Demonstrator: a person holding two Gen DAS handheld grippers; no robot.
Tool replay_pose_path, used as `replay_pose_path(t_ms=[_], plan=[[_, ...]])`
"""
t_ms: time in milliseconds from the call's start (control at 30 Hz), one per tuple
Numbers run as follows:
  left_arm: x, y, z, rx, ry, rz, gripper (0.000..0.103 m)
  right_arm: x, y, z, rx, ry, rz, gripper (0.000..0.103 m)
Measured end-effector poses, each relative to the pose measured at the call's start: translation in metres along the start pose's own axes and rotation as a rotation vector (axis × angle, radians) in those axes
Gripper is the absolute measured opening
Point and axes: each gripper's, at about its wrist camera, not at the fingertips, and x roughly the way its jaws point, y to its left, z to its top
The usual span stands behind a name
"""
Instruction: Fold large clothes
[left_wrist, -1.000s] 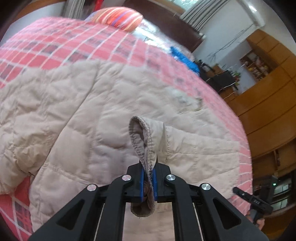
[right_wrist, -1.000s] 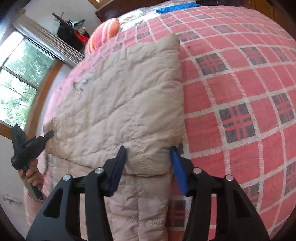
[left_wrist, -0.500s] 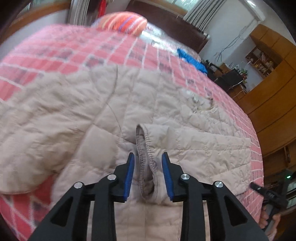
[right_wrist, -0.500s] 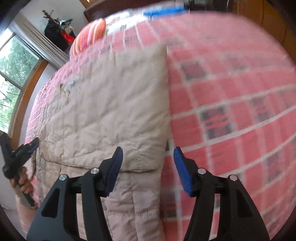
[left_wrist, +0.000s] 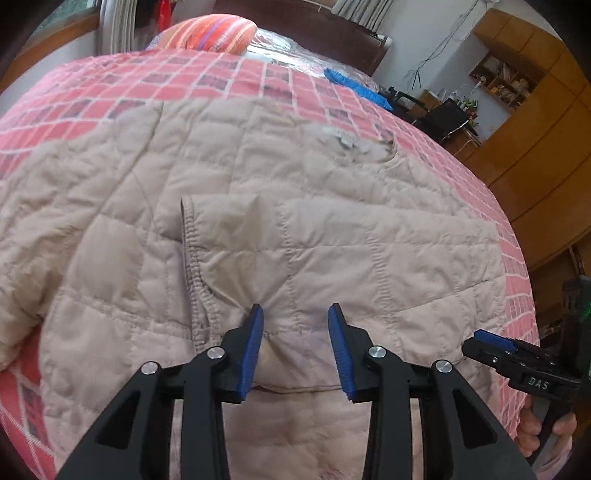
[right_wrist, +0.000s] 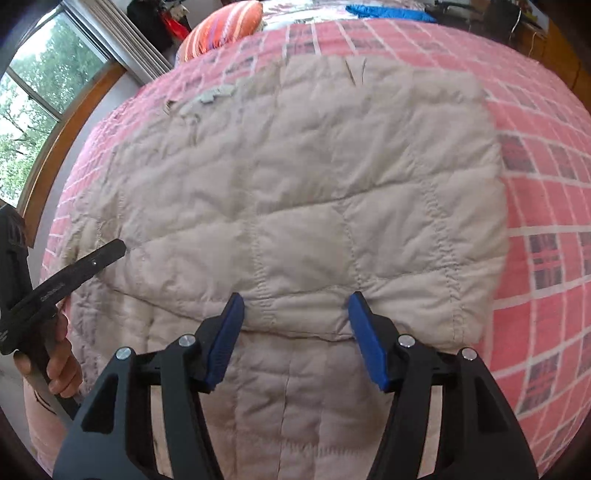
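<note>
Beige quilted jacket (left_wrist: 280, 236) spread flat on the pink checked bedspread (left_wrist: 229, 79), 1 sleeve (left_wrist: 332, 251) folded across the body, cuff (left_wrist: 190, 236) lying towards the middle. Left gripper (left_wrist: 295, 332) hovering over that sleeve, blue pads parted, nothing between them. Right gripper (right_wrist: 295, 325) likewise wide open and empty, poised above the folded edge near the jacket's right side. Probably between steps: 1 sleeve fold laid down, the other sleeve (left_wrist: 33, 236) not yet brought in. Next move, at a guess: reaching for the far sleeve's end, pinching only the top layer, carrying it across without dragging the first fold.
</note>
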Motion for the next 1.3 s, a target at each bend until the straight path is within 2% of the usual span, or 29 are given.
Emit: replay_pose_path(t_ms=[167, 267, 367, 400, 467, 500, 567, 667, 767, 833, 900, 967, 1067, 1133, 1167, 1300], plan=[[0.007, -0.001, -0.003, 0.048, -0.005, 0.009, 0.037, 0.009, 0.0, 0.002, 0.015, 0.007, -0.016, 0.06], [0.004, -0.003, -0.002, 0.039, -0.011, 0.022, 0.037, 0.008, 0.006, 0.003, 0.012, 0.008, -0.048, 0.062], [-0.013, -0.001, -0.005, 0.014, -0.029, 0.05, 0.038, -0.003, 0.018, 0.0, 0.013, -0.013, -0.042, 0.062], [-0.025, 0.001, -0.008, 0.012, -0.05, 0.048, 0.04, -0.011, 0.025, -0.001, -0.004, -0.034, -0.018, 0.062], [-0.05, 0.01, -0.013, 0.008, -0.096, 0.071, 0.055, -0.022, 0.046, -0.001, -0.043, -0.073, -0.005, 0.063], [-0.066, 0.02, -0.017, -0.004, -0.124, 0.086, 0.056, -0.029, 0.054, -0.002, -0.063, -0.086, -0.004, 0.064], [-0.092, 0.041, -0.024, -0.032, -0.16, 0.092, 0.064, -0.037, 0.074, -0.005, -0.103, -0.093, 0.023, 0.071], [-0.136, 0.093, -0.041, -0.114, -0.215, 0.145, 0.077, -0.035, 0.109, -0.008, -0.16, -0.084, 0.079, 0.085], [-0.171, 0.147, -0.06, -0.19, -0.269, 0.252, 0.088, -0.029, 0.14, -0.015, -0.226, -0.076, 0.116, 0.086], [-0.194, 0.191, -0.077, -0.273, -0.288, 0.321, 0.089, -0.023, 0.161, -0.018, -0.261, -0.067, 0.14, 0.087], [-0.215, 0.244, -0.097, -0.398, -0.296, 0.382, 0.089, -0.016, 0.182, -0.018, -0.29, -0.056, 0.159, 0.087], [-0.231, 0.287, -0.117, -0.529, -0.305, 0.417, 0.089, -0.006, 0.204, -0.017, -0.319, -0.047, 0.171, 0.087], [-0.244, 0.338, -0.139, -0.67, -0.307, 0.453, 0.089, 0.01, 0.238, -0.018, -0.366, -0.033, 0.158, 0.087], [-0.246, 0.366, -0.15, -0.744, -0.309, 0.428, 0.088, 0.021, 0.257, -0.02, -0.389, -0.008, 0.166, 0.082], [-0.245, 0.377, -0.153, -0.774, -0.315, 0.388, 0.088, 0.027, 0.263, -0.021, -0.396, 0.006, 0.167, 0.077], [-0.242, 0.401, -0.15, -0.837, -0.366, 0.293, 0.087, 0.047, 0.28, -0.026, -0.418, 0.047, 0.158, 0.071]])
